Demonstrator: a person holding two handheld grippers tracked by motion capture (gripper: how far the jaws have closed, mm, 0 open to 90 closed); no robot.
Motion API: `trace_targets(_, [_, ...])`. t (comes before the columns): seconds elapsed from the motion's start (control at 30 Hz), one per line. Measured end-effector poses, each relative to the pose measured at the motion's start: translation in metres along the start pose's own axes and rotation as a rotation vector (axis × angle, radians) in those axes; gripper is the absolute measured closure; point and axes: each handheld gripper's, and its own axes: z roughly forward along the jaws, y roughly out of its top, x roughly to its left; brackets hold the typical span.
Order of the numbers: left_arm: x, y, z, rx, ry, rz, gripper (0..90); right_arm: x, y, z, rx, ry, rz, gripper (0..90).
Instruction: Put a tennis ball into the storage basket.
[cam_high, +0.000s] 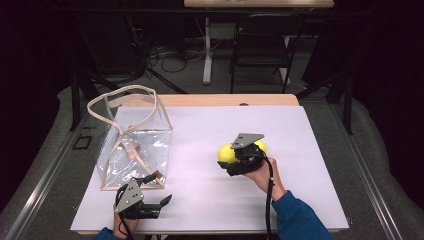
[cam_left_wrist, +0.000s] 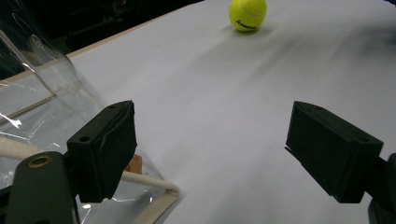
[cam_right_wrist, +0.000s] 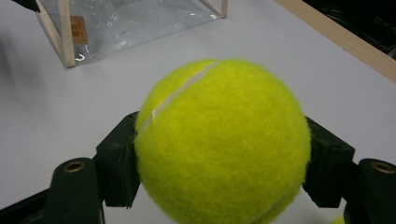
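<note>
Tennis ball, fuzzy yellow-green with a white seam (cam_right_wrist: 219, 140), sits clamped between the two black jaws of the right gripper (cam_right_wrist: 219, 158); both pads press its sides, one at each flank. In the high view the same ball (cam_high: 226, 152) shows at the centre-right of the white table sheet (cam_high: 200, 130), under the gripper's grey three-cornered plate. Whether the ball is lifted off the sheet or resting on it: cannot tell.

Second yellow tennis ball (cam_high: 261, 146) lies just beside the first, on its right, partly hidden by the right gripper (cam_high: 240, 160). Touching or apart: cannot tell. The left gripper view picks up one yellow ball (cam_left_wrist: 247, 14) far off on the sheet, resting alone with printed lettering on it.

Left gripper (cam_high: 157, 206) is at the near left of the table, jaws spread wide with nothing between them; in its own view the left gripper (cam_left_wrist: 210, 149) looks across bare sheet.

Clear plastic tote bag with cream straps and trim (cam_high: 131, 145) stands at the left, far of the left gripper, its near corner just beside that gripper's jaw (cam_left_wrist: 140, 186). A small brown tag shows on its wall (cam_right_wrist: 77, 29).

Black folding chair (cam_high: 262, 42) stands beyond the table's far edge.
</note>
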Motion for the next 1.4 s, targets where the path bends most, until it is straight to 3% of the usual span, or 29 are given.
trace_targets(1.4, [0.000,0.000,0.000,-0.002,0.001,0.003,16.0,-0.012,0.049,0.007,-0.014,0.030,-0.057,26.8])
